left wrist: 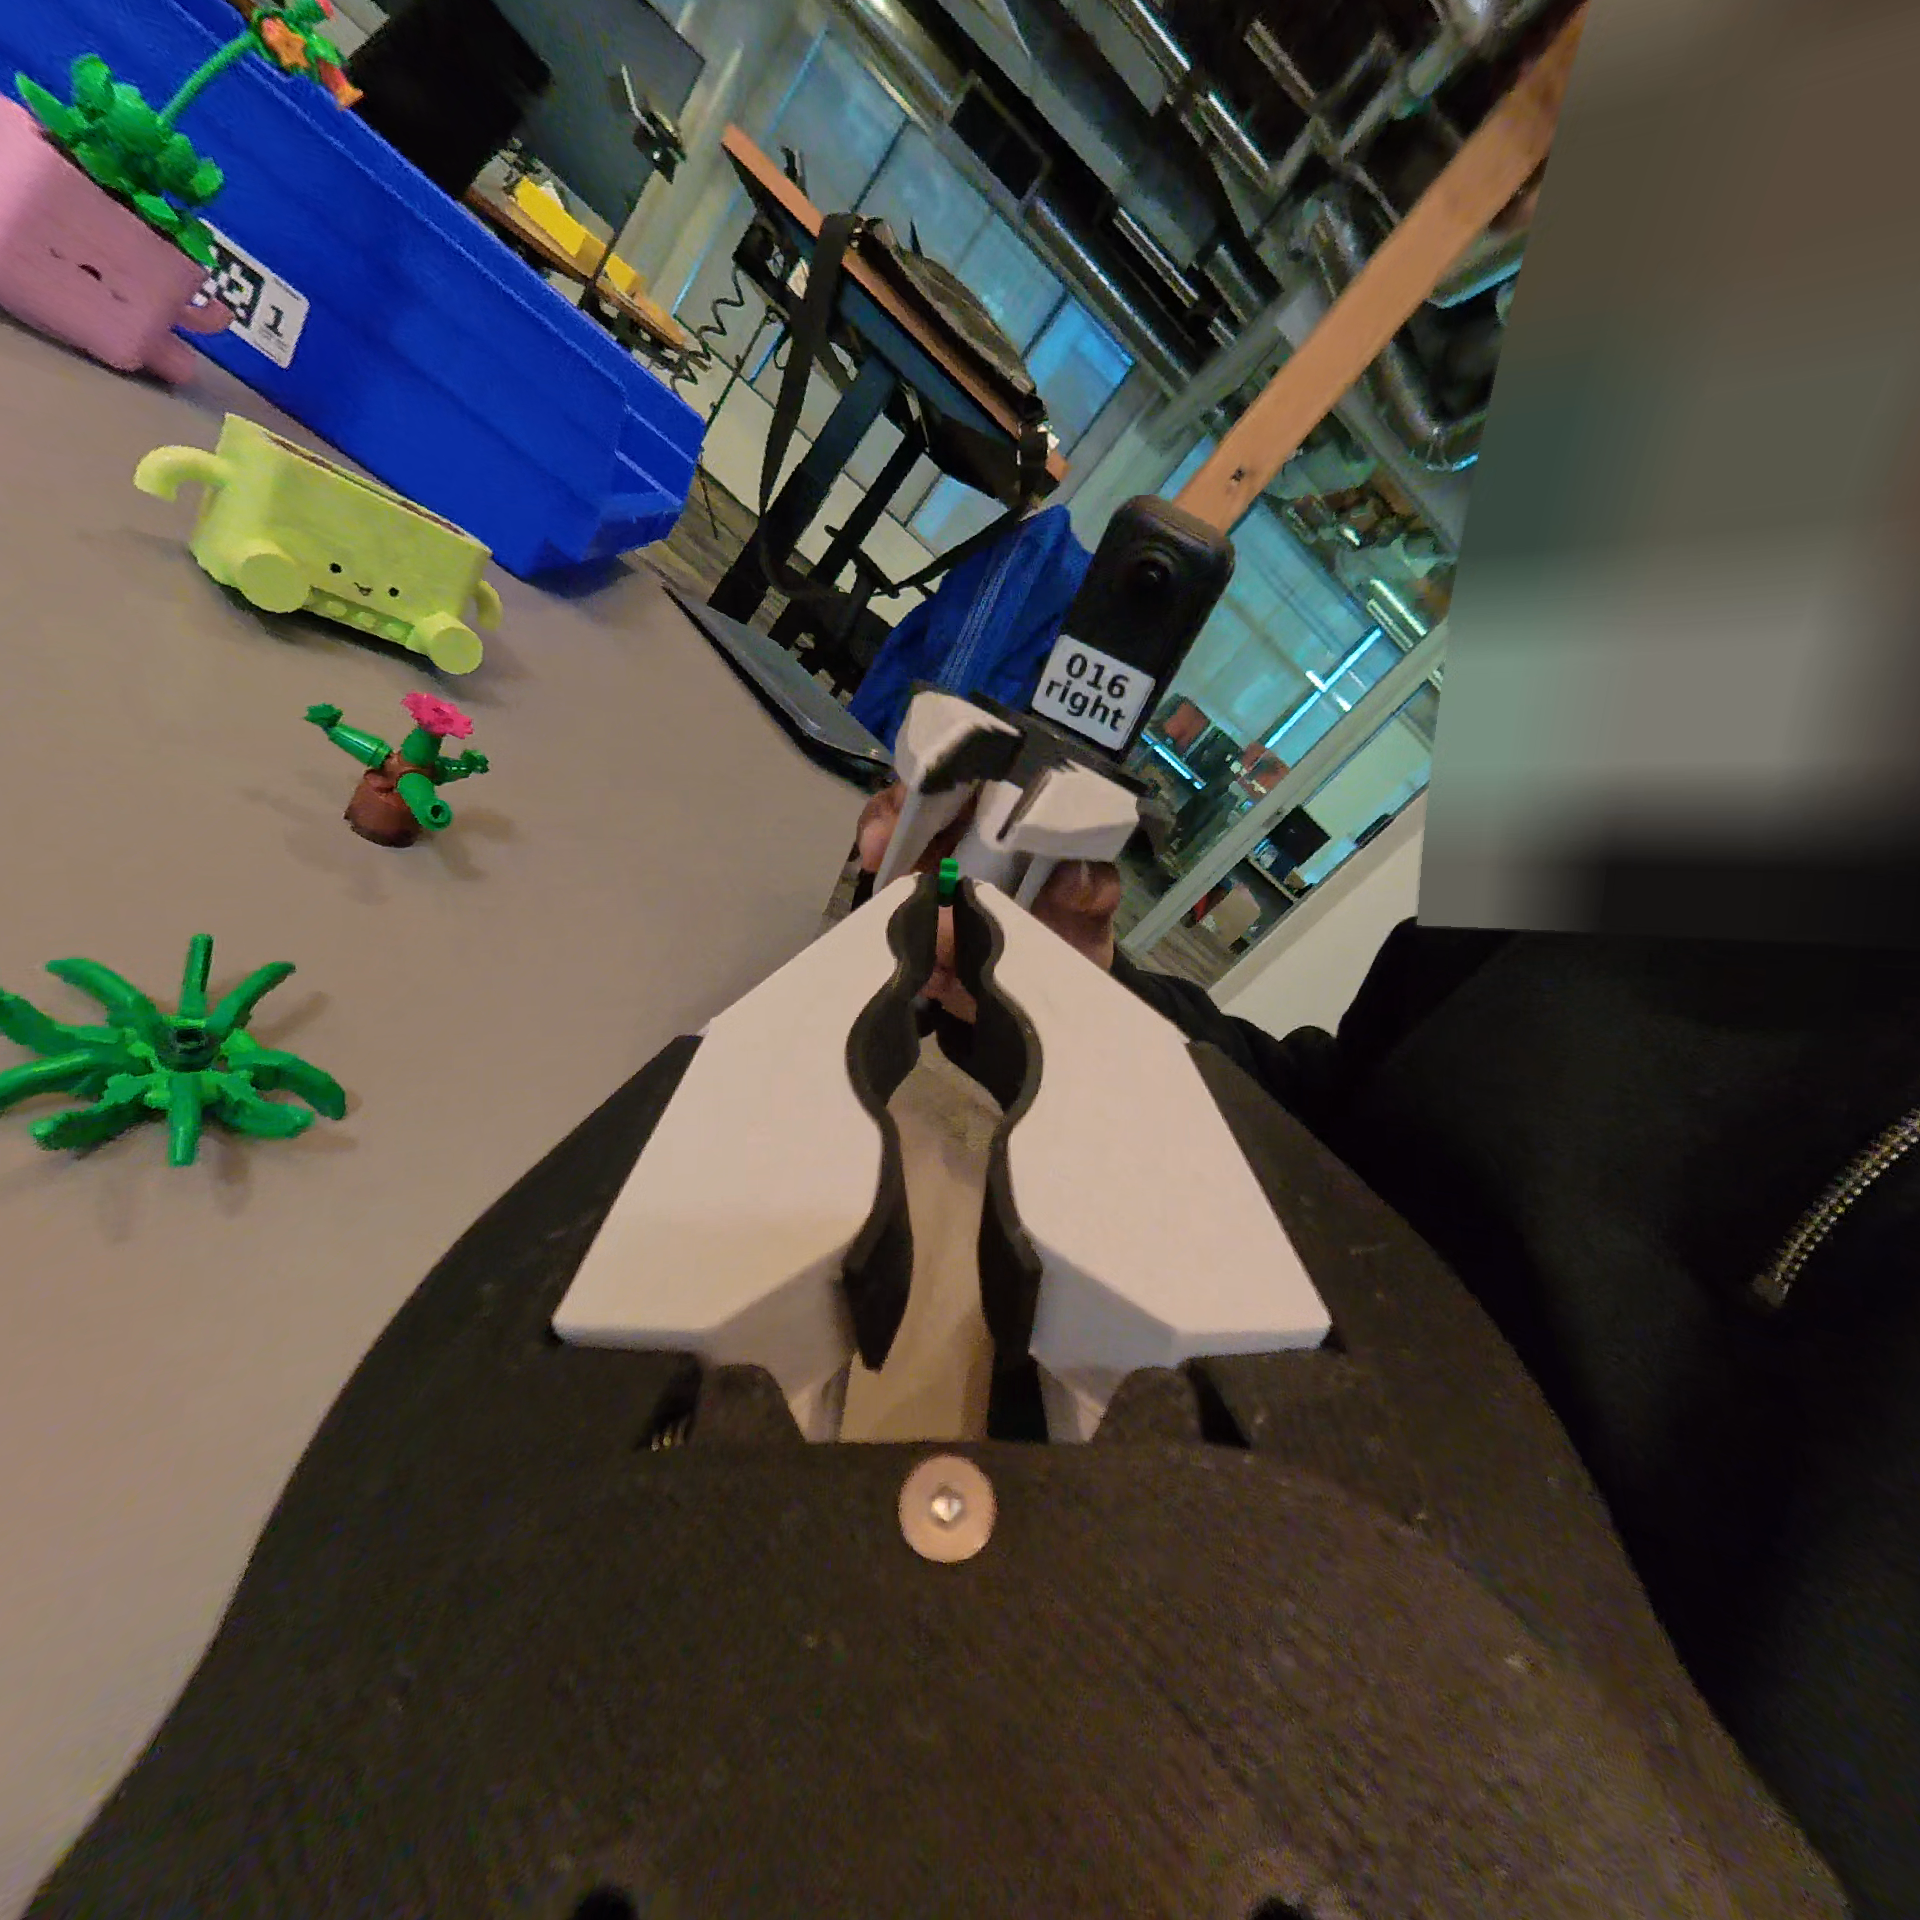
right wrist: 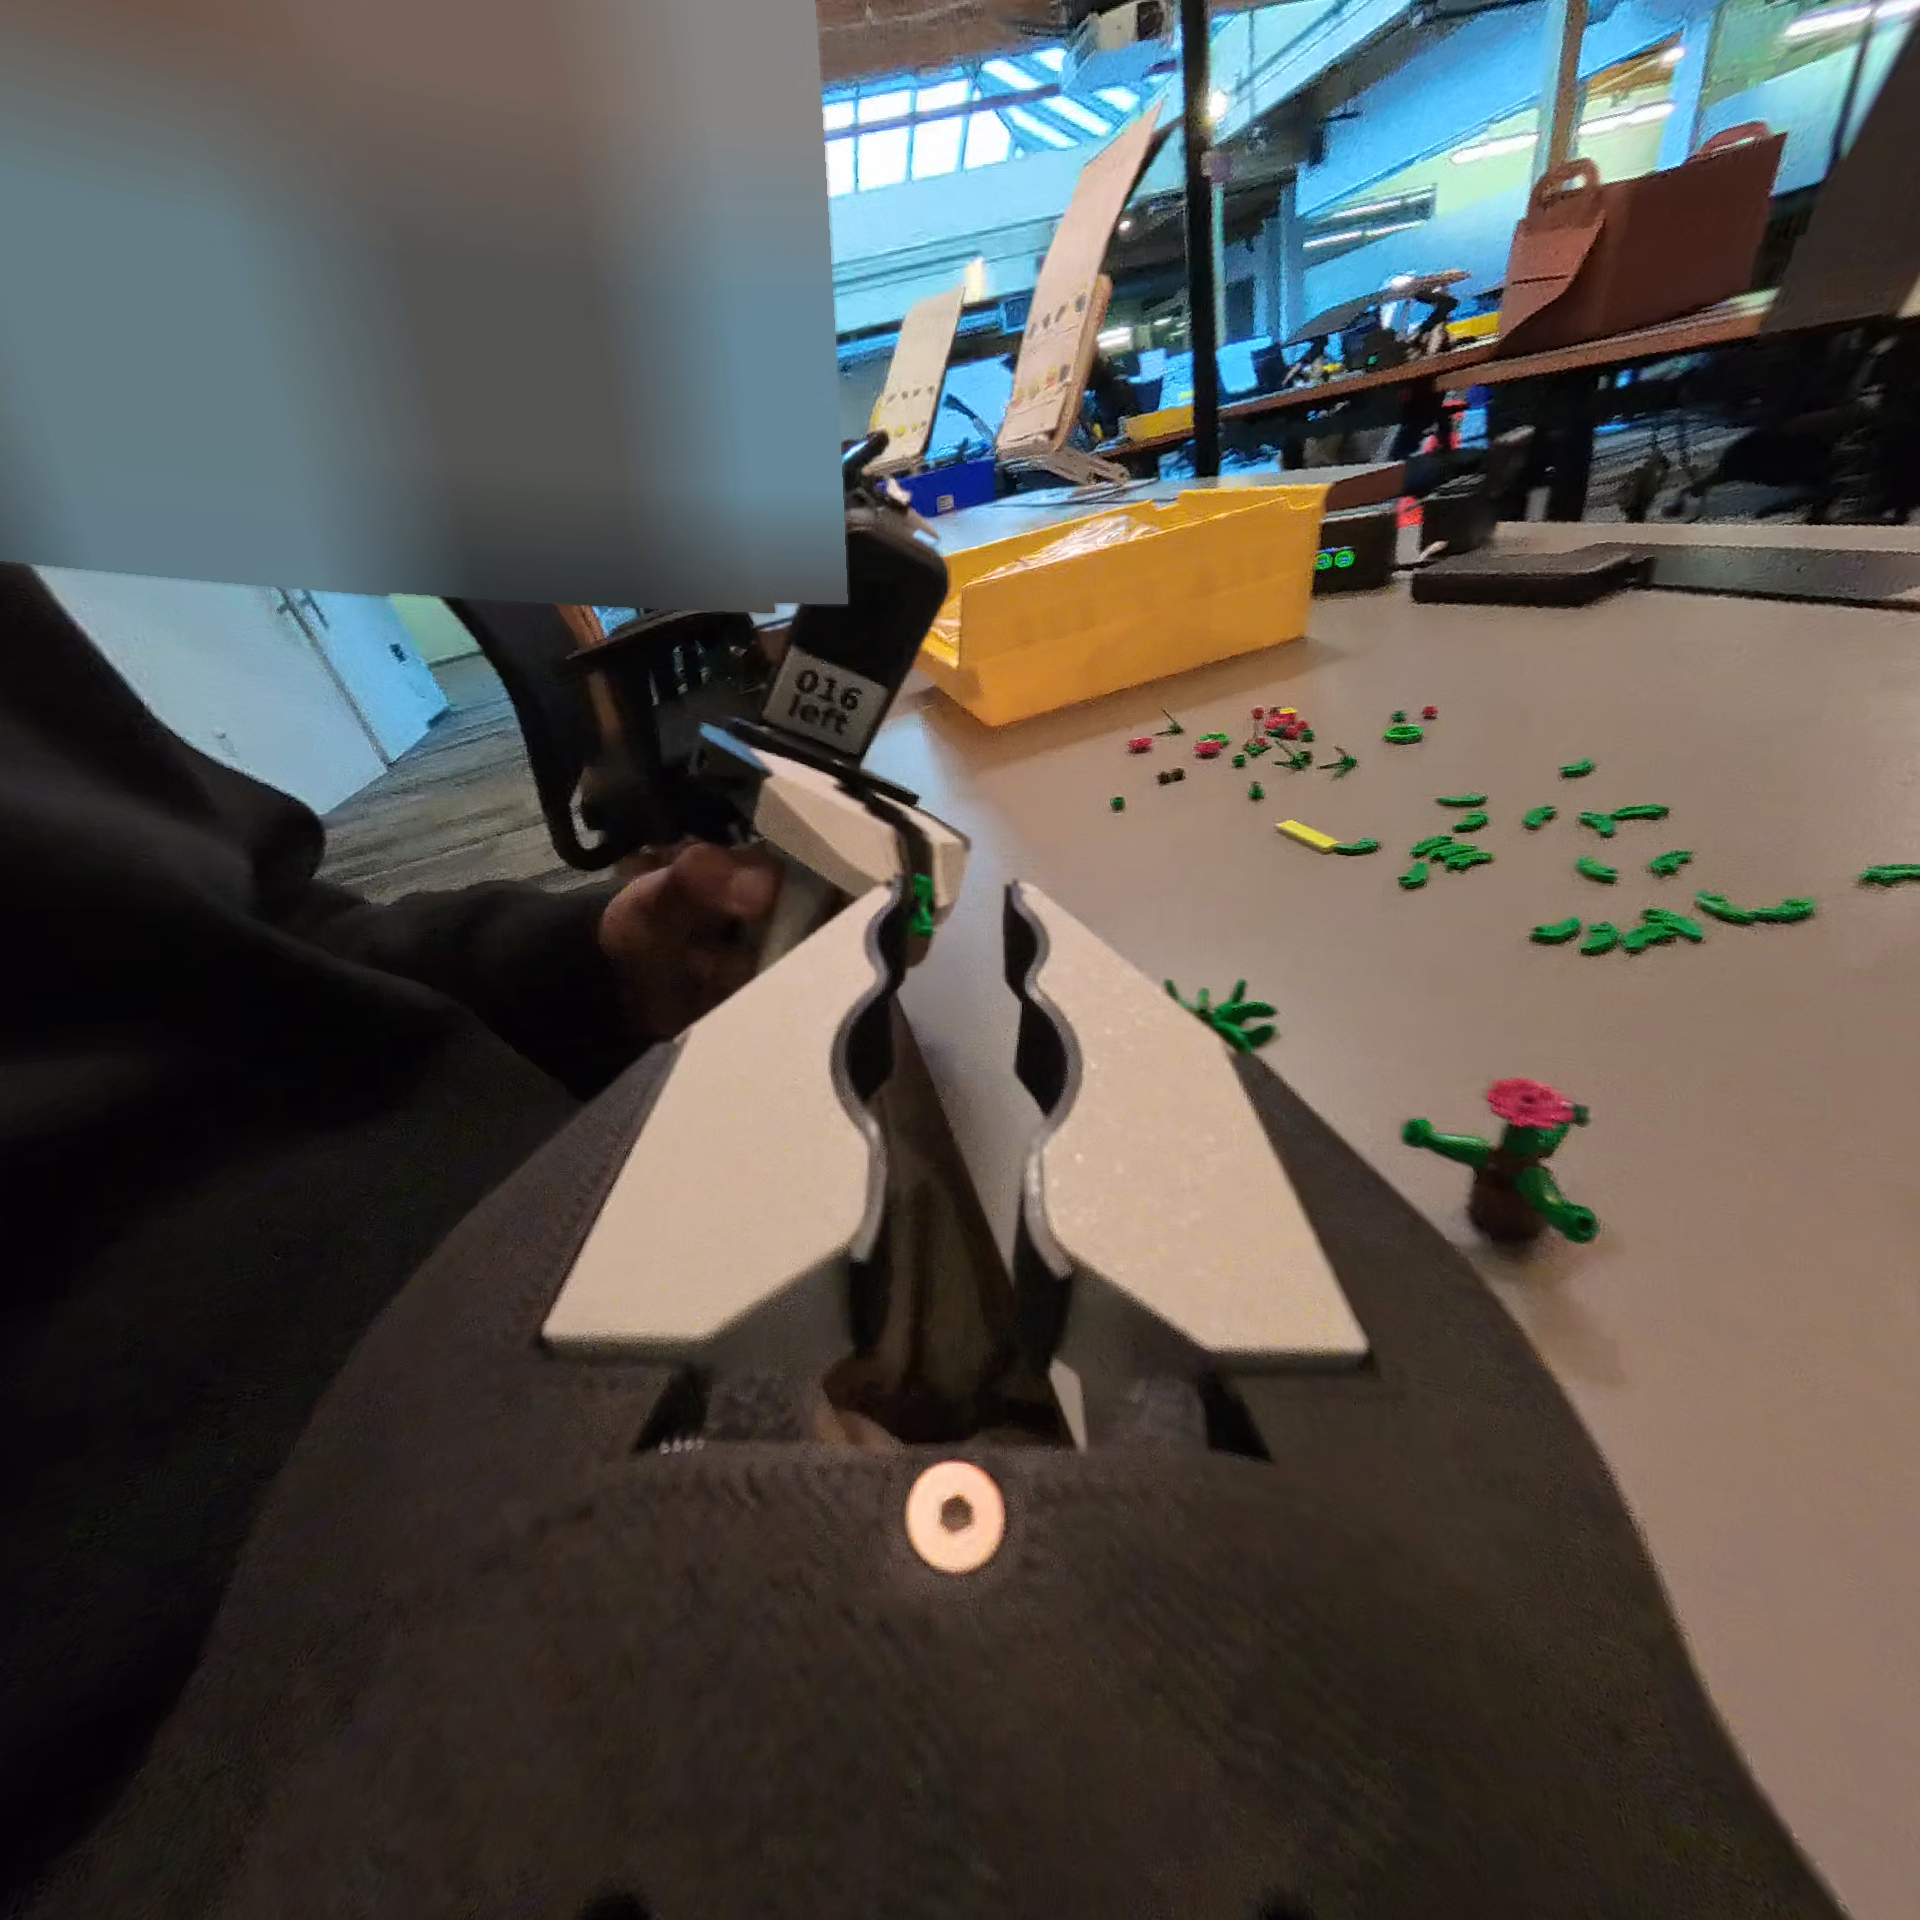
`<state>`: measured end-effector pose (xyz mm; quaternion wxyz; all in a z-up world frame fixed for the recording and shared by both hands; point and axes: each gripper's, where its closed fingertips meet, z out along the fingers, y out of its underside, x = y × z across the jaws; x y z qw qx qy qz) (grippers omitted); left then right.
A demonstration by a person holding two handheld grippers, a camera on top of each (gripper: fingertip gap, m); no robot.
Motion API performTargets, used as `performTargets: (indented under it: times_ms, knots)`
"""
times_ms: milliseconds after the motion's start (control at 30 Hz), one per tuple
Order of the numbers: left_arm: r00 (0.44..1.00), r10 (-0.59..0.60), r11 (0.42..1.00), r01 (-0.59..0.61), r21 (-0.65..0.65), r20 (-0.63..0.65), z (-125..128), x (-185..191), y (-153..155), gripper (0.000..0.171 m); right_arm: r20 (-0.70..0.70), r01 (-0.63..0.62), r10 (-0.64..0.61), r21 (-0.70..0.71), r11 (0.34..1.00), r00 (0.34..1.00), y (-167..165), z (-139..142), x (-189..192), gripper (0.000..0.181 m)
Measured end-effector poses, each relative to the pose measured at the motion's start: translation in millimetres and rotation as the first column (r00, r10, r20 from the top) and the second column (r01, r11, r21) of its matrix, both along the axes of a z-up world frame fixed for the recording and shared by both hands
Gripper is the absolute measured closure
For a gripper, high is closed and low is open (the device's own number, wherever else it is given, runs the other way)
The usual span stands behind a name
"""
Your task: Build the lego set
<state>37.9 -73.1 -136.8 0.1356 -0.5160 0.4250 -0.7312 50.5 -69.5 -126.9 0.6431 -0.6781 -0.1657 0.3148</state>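
While the left gripper pinches a small green lego piece at its fingertips, the right gripper stands spread — tips meeting the piece. Left of the left claw, on the table: cactus build, leafy plant.

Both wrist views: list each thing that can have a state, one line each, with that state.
Left claw: shut on the small green piece, held off the table.
Right claw: open, holding nothing.
Small cactus build: upright on the table.
Green leaf rosette: lying flat.
Lime-green planter: tipped on its side.
Pink planter: greenery fitted on top.
Yellow bin: open-topped.
Loose green pieces: scattered, unassembled.
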Motion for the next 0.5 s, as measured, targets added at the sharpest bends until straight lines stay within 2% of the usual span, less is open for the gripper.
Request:
performTargets:
  times_ms: [233, 500]
  knots:
    - [1.000, -0.010, 1.000, 0.011, -0.018, 0.013, 6.3, 1.7, -7.8, 0.171, -0.064, -0.078, 0.075, -0.046, 0.996, 0.995, -1.9, -3.0, -15.4, 0.180]
    - [0.999, 0.006, 0.999, -0.004, -0.043, 0.047, 9.8, 2.5, -7.8, 0.171, -0.180, -0.155, 0.137, -0.086, 0.984, 0.974, -3.9, -3.3, -17.2, 0.173]
